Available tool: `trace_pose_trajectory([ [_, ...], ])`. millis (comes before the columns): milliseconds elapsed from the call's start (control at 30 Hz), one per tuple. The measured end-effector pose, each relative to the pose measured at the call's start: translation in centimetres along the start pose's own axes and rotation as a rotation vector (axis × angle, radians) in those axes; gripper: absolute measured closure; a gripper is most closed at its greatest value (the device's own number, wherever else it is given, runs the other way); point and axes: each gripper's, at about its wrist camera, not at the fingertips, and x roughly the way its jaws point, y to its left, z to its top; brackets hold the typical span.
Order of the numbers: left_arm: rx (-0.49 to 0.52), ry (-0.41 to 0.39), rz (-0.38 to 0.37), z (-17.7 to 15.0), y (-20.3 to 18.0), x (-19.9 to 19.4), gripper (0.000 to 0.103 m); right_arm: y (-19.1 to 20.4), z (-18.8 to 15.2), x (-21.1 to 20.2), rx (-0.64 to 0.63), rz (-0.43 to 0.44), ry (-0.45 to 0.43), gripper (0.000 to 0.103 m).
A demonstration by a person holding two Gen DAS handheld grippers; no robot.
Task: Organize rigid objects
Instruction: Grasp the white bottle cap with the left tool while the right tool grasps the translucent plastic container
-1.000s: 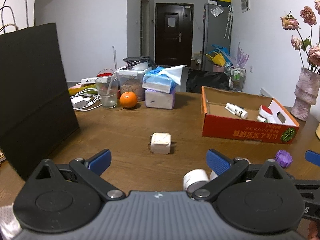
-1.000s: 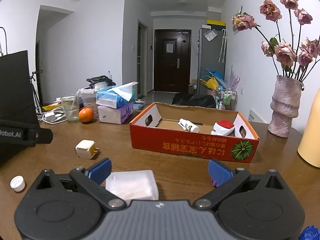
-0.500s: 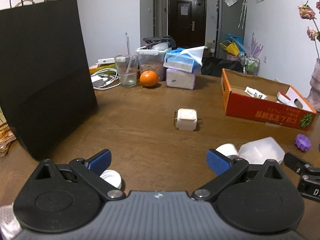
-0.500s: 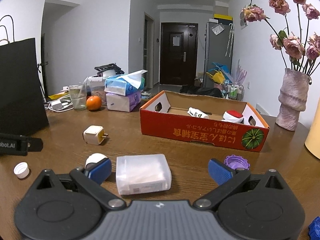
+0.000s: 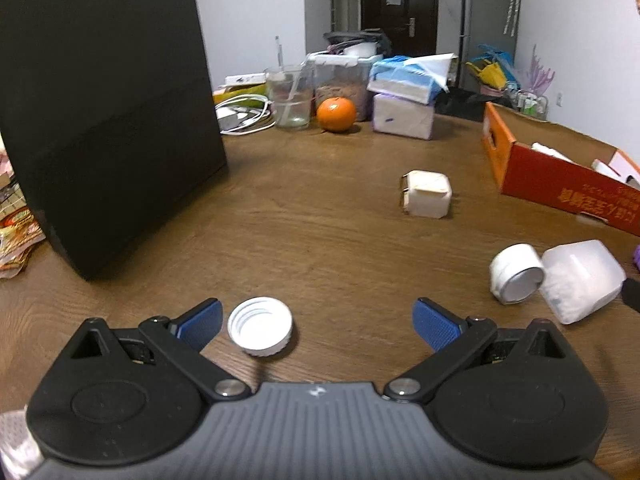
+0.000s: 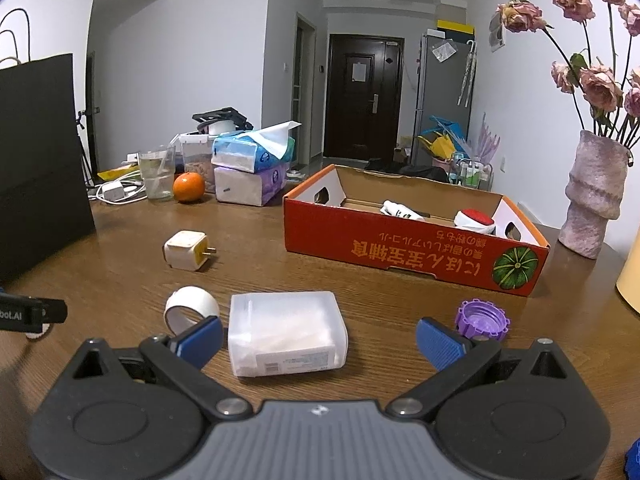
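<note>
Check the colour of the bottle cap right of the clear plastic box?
Purple cap, ridged edge, lying open side up. Clearest in the right wrist view.

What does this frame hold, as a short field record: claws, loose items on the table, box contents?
left claw: open, white bottle cap between its fingers, not gripped
right claw: open, clear plastic case between its fingers, not gripped
loose on table: white charger plug, white tape roll, purple cap
red cardboard box: holds a white tube and a red-topped item
</note>
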Motion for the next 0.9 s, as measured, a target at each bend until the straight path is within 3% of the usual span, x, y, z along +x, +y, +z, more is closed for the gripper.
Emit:
trace_pose_trajectory([
  [333,-0.035,0.035,0.034,-0.9,1.7,1.7,0.001,0.9,-0.2,1.6,-0.054,0.015,0.025,0.0],
  [533,-0.057,0.046,0.029,-1.1,2.4,2.4,0.01,1.1,-0.3,2.5,-0.061,0.018,0.041,0.0],
  [633,-0.065,0.053,0.021,-1.2,2.6,2.7,0.021,1.4,-0.2,2.9,-0.085,0.018,0.041,0.0],
  [733,-0.078,0.056,0.012,-1.3,2.7,2.9,0.038,1.6,0.0,3.4,-0.101,0.026,0.045,0.0],
  [767,-0.081,0.05,0.012,-1.3,2.8,2.8,0.05,1.6,0.0,3.6,-0.106,0.028,0.05,0.0],
  [833,-0.084,0.041,0.0,-1.2,2.8,2.8,0.059,1.8,-0.1,4.0,-0.109,0.031,0.059,0.0],
  [900,-0.082,0.034,-0.014,-1.3,2.7,2.7,0.061,1.8,-0.2,4.5,-0.108,0.035,0.067,0.0],
])
